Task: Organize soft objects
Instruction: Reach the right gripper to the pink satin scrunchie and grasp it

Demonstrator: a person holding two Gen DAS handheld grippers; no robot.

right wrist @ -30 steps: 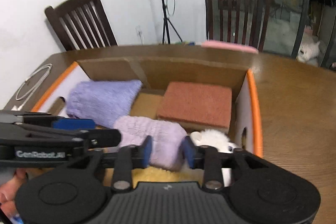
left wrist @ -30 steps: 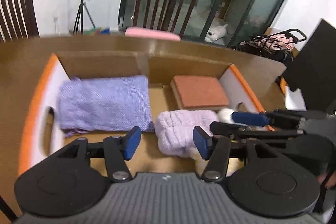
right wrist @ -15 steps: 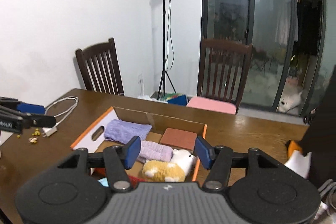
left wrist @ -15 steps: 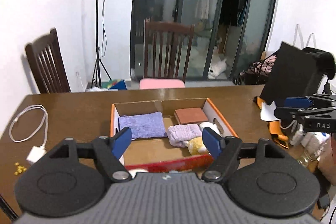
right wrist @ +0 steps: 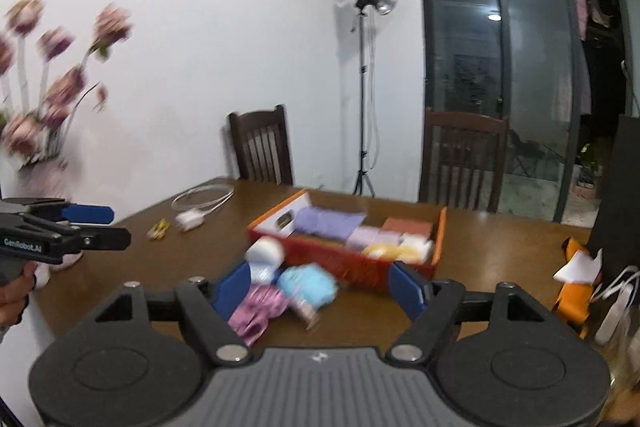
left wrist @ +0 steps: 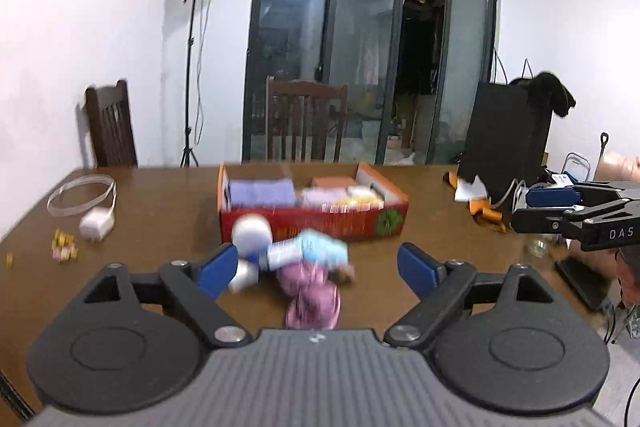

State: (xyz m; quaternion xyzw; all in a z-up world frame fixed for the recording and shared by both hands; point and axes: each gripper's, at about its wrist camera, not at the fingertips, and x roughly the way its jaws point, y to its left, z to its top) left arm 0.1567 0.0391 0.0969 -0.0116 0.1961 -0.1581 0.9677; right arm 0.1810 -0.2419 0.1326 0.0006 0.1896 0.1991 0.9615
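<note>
Both claws have pulled well back from the red box [left wrist: 312, 217], their jaws just opening, nothing between them. From the left wrist, the left claw [left wrist: 318, 267] stands spread above bare table [left wrist: 168, 211]; soft toys [left wrist: 304, 267] lie just before the box's near wall, a charger [left wrist: 96, 223] well left of it. From the right wrist, the right claw [right wrist: 320, 287] is spread too; folded cloths [right wrist: 328, 223] fill the box, open table [right wrist: 500, 259] right of it.

charger [left wrist: 96, 223] on table [left wrist: 168, 203] | light stand [right wrist: 366, 87] | chair [left wrist: 306, 123]

Soft toys [left wrist: 304, 267] crowd the table [left wrist: 168, 211] before the box [left wrist: 312, 217].
</note>
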